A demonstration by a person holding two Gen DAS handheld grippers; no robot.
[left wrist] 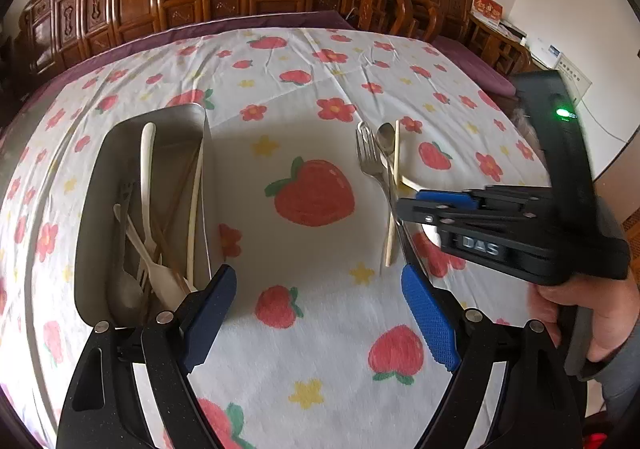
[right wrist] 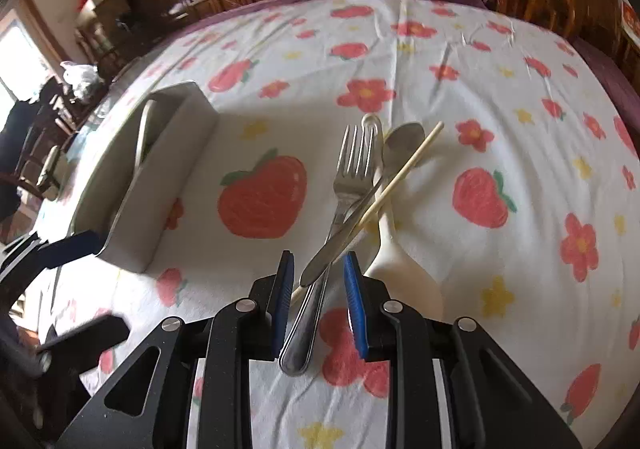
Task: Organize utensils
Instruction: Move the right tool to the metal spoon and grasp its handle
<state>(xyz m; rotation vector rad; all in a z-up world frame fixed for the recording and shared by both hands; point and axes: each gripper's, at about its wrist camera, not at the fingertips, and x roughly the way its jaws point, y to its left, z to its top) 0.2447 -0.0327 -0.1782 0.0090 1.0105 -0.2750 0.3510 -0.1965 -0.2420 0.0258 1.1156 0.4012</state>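
Bench (left wrist: 320, 61), draped in a white cloth printed with strawberries and flowers.

Bin (left wrist: 100, 185), grey, oblong, rounded corners; only the left wrist view shows its contents: pale plastic fork, spoons and chopsticks.

Right tongs (right wrist: 316, 289), blue ribbed pads, jaws narrowed either side of the spoon handle without clearly pressing it (body lettered "DAS", readable from the left view only).

Left tongs (left wrist: 320, 313), spread wide, nothing between them.

Loose pile beside the bin: white ladle (right wrist: 394, 257), steel spoon (right wrist: 400, 143), steel fork (right wrist: 354, 173), single chopstick (right wrist: 404, 167) crossing them.
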